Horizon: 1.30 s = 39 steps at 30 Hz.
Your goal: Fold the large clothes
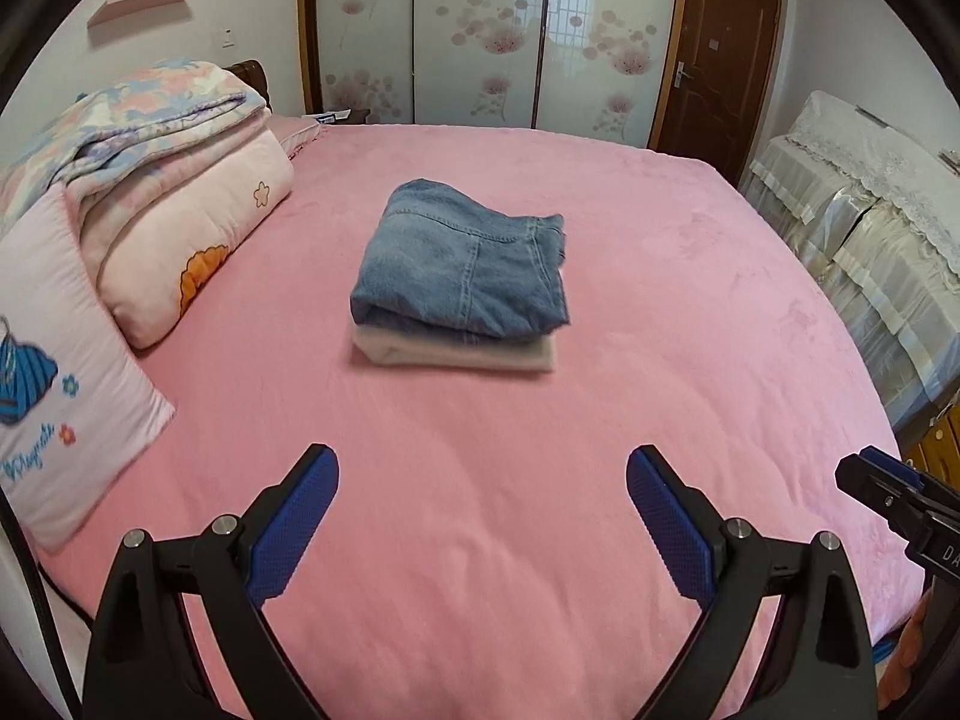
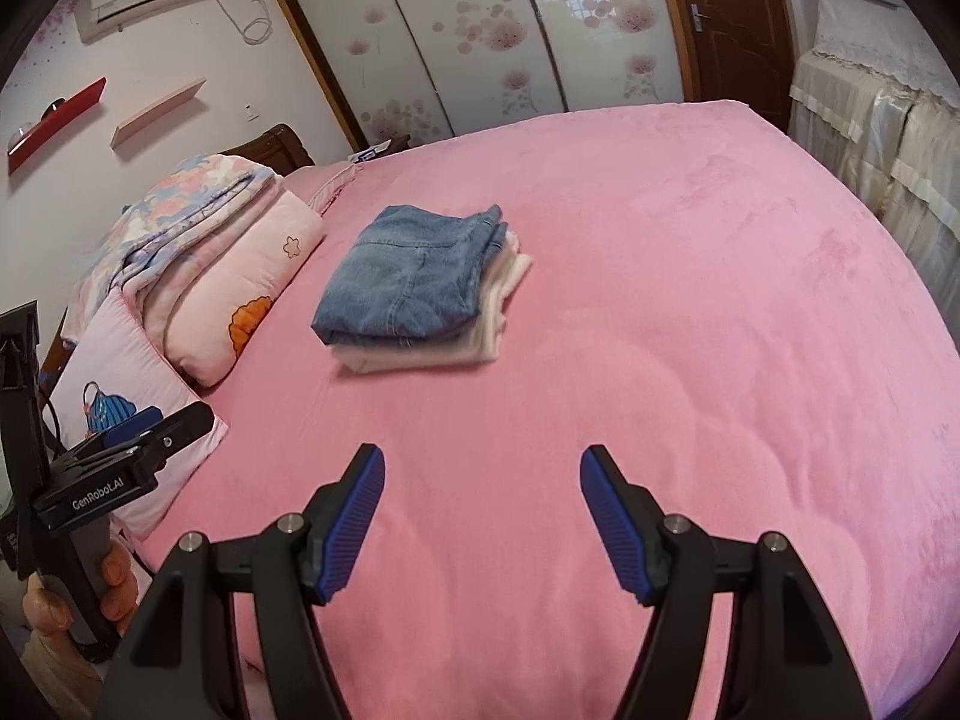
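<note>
Folded blue jeans (image 1: pixel 459 267) lie on top of a folded pale pink garment (image 1: pixel 456 354) in the middle of the pink bed (image 1: pixel 480 510). The stack also shows in the right wrist view, jeans (image 2: pixel 408 279) over the pale garment (image 2: pixel 480 324). My left gripper (image 1: pixel 482 483) is open and empty, held above the near part of the bed, well short of the stack. My right gripper (image 2: pixel 482 468) is open and empty too, also near the bed's front. Each gripper shows at the edge of the other's view, the right (image 1: pixel 894 492) and the left (image 2: pixel 138 438).
Pillows (image 1: pixel 66 396) and folded quilts (image 1: pixel 180 180) are piled at the left by the headboard. A covered cabinet (image 1: pixel 870 240) stands to the right of the bed. A floral sliding wardrobe (image 1: pixel 480 30) and a brown door (image 1: pixel 714 60) are behind.
</note>
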Motion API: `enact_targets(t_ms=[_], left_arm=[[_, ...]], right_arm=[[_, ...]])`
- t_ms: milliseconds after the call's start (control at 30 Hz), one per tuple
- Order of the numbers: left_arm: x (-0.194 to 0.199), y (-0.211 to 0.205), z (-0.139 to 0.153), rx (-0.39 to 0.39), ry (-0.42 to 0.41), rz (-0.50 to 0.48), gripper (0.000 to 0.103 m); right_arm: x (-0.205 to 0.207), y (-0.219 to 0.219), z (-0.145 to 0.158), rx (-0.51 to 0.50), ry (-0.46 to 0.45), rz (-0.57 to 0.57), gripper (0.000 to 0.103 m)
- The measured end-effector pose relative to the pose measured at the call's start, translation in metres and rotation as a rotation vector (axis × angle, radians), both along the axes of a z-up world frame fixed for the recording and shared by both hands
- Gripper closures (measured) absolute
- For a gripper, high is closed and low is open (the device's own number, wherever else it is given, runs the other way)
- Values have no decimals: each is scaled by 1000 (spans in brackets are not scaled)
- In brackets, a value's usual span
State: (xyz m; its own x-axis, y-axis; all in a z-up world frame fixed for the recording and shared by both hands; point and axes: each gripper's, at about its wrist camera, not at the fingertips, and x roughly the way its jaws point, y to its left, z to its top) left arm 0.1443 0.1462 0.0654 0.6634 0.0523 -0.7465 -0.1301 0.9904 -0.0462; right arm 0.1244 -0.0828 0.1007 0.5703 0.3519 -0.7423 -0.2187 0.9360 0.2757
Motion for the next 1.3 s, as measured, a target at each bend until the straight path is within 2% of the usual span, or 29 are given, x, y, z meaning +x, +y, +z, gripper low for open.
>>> enact_targets(t_ms=[167, 300, 600, 767, 967, 1067, 1300], left_arm=[[-40, -25, -12, 2, 6, 0, 7], [-72, -44, -18, 34, -4, 10, 7], [-127, -77, -38, 12, 1, -20, 7], [-139, -92, -50, -7, 29, -50, 7], [-152, -110, -60, -4, 46, -96, 7], [-155, -116, -62, 23, 49, -84, 7], [-152, -116, -65, 10, 56, -74, 7]], right_arm=[[-43, -18, 1, -5, -26, -35, 34], [-76, -27, -3, -16, -49, -57, 34], [-135, -38, -25, -69, -70, -94, 34], [-150, -44, -35, -51, -58, -105, 34], [-167, -48, -38, -96, -75, -118, 34], [-169, -48, -39, -111, -74, -118, 34], [-168, -52, -42, -98, -64, -126, 34]])
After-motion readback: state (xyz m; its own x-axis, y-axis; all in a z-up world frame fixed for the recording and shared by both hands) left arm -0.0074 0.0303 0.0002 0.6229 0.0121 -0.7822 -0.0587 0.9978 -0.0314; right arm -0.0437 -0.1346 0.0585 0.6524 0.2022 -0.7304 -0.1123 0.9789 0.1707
